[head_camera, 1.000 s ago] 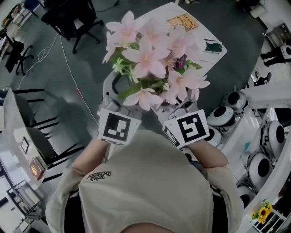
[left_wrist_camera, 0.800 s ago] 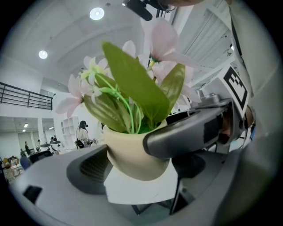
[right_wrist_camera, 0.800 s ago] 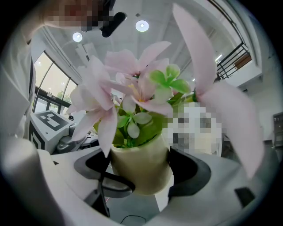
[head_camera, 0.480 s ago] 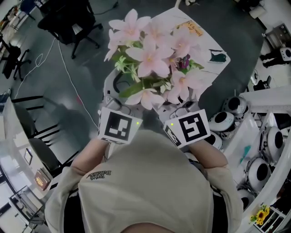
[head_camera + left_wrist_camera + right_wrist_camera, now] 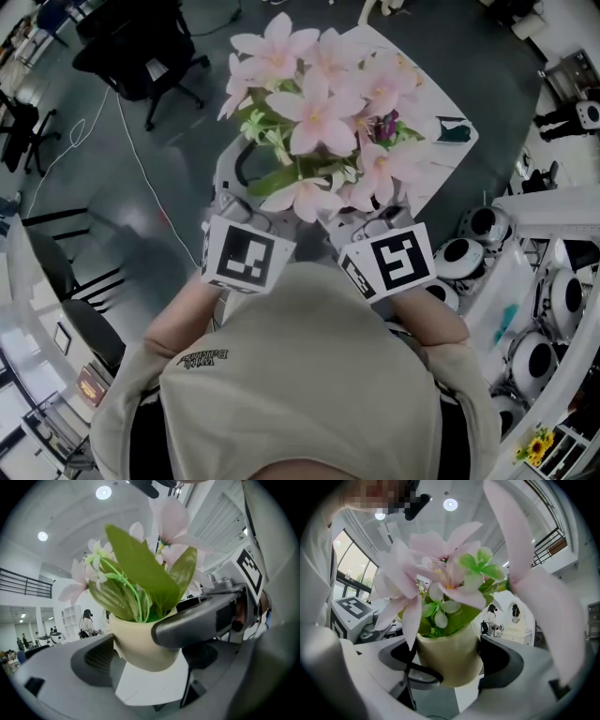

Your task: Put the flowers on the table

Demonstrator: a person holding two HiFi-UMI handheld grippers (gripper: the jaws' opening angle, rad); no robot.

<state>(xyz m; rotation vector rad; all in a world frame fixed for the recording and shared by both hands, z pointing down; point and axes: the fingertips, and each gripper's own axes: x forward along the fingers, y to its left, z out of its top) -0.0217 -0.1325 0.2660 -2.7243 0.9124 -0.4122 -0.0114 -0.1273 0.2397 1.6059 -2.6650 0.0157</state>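
Note:
A bunch of pink flowers (image 5: 323, 122) with green leaves stands in a small cream pot (image 5: 140, 644), held in the air in front of the person's chest. Both grippers clamp the pot from opposite sides. My left gripper (image 5: 272, 211) is shut on it, pads against its wall. My right gripper (image 5: 361, 220) is shut on it too, and the pot (image 5: 450, 660) sits upright between its dark pads. In the head view the blooms hide the pot and all fingertips. The white table (image 5: 441, 155) lies just beyond the flowers, partly covered by them.
A dark green item (image 5: 452, 131) lies on the table near its right corner. A black office chair (image 5: 141, 47) stands on the grey floor at upper left. White round robot heads (image 5: 478, 225) crowd shelving on the right. Railings and desks line the left edge.
The flowers and both grippers have moved forward, so the blooms now overlap more of the white table. Both grips on the pot are unchanged.

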